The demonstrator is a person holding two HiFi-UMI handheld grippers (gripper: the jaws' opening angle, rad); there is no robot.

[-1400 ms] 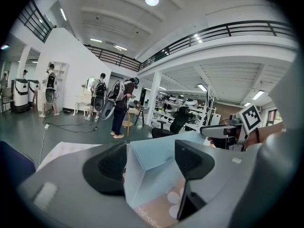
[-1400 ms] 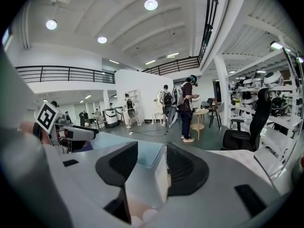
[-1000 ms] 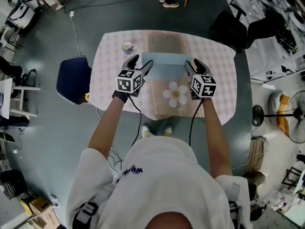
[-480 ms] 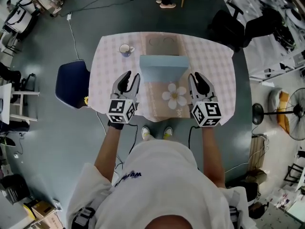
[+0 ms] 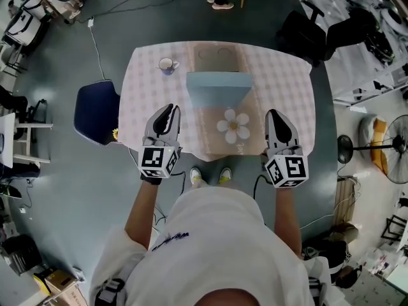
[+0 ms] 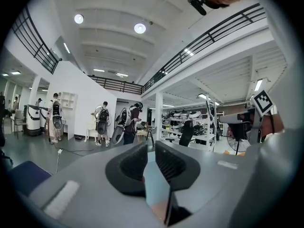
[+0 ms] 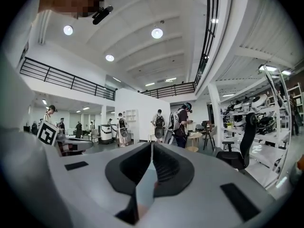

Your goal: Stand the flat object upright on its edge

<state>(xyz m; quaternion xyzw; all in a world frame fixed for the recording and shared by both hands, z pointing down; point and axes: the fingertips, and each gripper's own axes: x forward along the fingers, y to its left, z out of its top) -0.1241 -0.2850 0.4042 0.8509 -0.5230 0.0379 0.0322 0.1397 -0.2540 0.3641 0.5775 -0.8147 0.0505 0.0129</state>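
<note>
Head view shows the board [image 5: 218, 89] upright on edge at upper centre of the table [image 5: 288, 88], apparently self-supporting, so left gripper [image 5: 170, 110] and right gripper [image 5: 275, 114] hover clear below, empty jaws having just closed together.

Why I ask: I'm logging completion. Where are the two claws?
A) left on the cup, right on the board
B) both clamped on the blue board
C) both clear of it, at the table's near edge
C: the left claw and right claw sit at the near edge of the table, jaws just closed further on nothing, apart from the blue board.
</note>
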